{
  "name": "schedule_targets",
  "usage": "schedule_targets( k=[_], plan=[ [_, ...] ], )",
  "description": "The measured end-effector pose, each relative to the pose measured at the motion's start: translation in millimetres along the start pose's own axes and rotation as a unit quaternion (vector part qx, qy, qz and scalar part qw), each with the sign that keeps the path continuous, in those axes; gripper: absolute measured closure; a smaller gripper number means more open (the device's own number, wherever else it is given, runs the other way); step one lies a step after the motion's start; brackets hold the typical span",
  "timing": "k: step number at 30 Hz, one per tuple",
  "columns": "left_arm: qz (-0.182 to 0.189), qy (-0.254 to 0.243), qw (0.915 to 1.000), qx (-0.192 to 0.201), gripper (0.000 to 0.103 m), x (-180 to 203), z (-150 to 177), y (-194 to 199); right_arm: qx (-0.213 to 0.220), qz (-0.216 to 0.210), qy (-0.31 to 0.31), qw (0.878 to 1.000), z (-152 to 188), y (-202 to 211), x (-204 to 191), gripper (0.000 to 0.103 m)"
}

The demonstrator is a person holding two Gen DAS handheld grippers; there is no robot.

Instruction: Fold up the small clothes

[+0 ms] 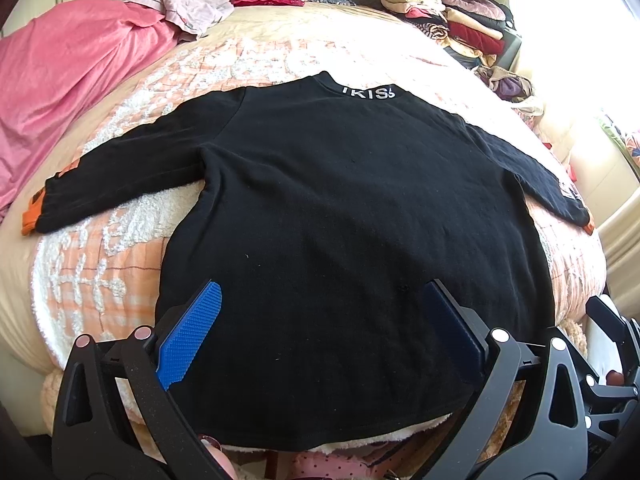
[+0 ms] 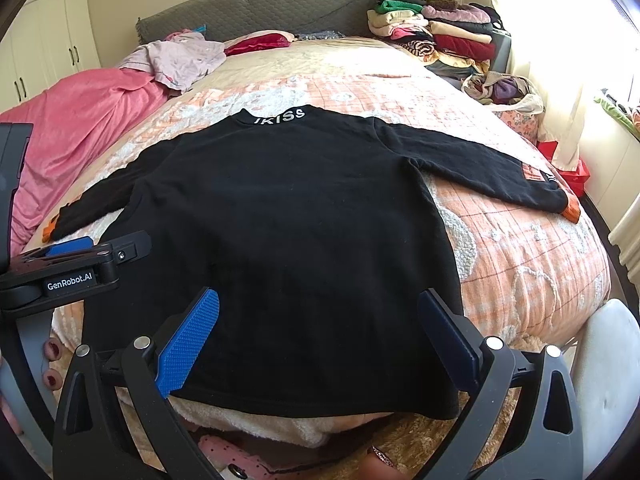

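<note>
A small black long-sleeved top [image 1: 344,200] lies spread flat on the bed, collar with white letters at the far end, both sleeves out to the sides, orange cuffs. It also shows in the right wrist view [image 2: 288,216]. My left gripper [image 1: 320,320] is open and empty, hovering over the hem's left part. My right gripper [image 2: 318,328] is open and empty over the hem's right part. The left gripper's body [image 2: 76,264] shows at the left edge of the right wrist view.
A peach and white checked blanket [image 2: 520,248] covers the bed. A pink cover [image 1: 68,80] lies at the left. A pale garment [image 2: 180,60] and a red item [image 2: 256,44] lie near the grey headboard [image 2: 256,4]. Folded clothes [image 2: 440,36] are stacked at the far right.
</note>
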State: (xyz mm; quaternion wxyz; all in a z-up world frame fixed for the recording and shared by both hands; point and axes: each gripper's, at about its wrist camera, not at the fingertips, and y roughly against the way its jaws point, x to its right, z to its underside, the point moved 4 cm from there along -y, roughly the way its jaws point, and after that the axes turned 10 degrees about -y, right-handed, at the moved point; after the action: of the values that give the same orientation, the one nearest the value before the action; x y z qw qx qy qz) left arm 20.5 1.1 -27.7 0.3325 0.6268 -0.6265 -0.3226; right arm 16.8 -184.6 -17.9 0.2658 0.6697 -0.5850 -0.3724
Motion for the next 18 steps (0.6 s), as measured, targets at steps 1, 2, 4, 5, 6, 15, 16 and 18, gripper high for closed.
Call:
schedule_targets(
  k=[1,2,4,5,6,15,16,18],
  plan=[
    [0.000,0.000,1.0000,0.000,0.008,-0.1,0.0,0.0,0.000,0.000,0.000,1.000,0.0,-0.1,0.0,0.004],
    [0.000,0.000,1.0000,0.000,0.008,-0.4,-0.2,0.4,0.000,0.000,0.000,1.000,-0.5,0.2,0.9,0.004],
    [-0.001,0.000,1.0000,0.000,0.008,-0.5,-0.5,0.7,0.000,0.000,-0.001,1.000,-0.6,0.4,0.7,0.004],
    [0.000,0.000,1.0000,0.000,0.008,-0.5,-0.3,0.4,0.000,0.000,0.000,1.000,-0.5,0.3,0.4,0.004],
    [0.000,-0.001,1.0000,0.000,0.008,-0.6,-0.4,0.4,0.000,0.000,0.000,1.000,-0.7,0.4,0.9,0.004],
    [-0.001,0.000,1.0000,0.001,0.008,-1.4,-1.4,1.4,0.001,0.001,0.001,1.000,-1.1,0.4,0.3,0.004],
    [-0.001,-0.001,1.0000,0.002,0.008,-1.5,-1.6,1.5,0.001,0.001,0.001,1.000,-1.3,0.5,0.2,0.004],
    [0.000,0.000,1.0000,0.002,0.008,-2.4,-2.1,2.0,0.002,0.001,0.000,1.000,-1.0,1.0,1.6,0.004]
  ],
)
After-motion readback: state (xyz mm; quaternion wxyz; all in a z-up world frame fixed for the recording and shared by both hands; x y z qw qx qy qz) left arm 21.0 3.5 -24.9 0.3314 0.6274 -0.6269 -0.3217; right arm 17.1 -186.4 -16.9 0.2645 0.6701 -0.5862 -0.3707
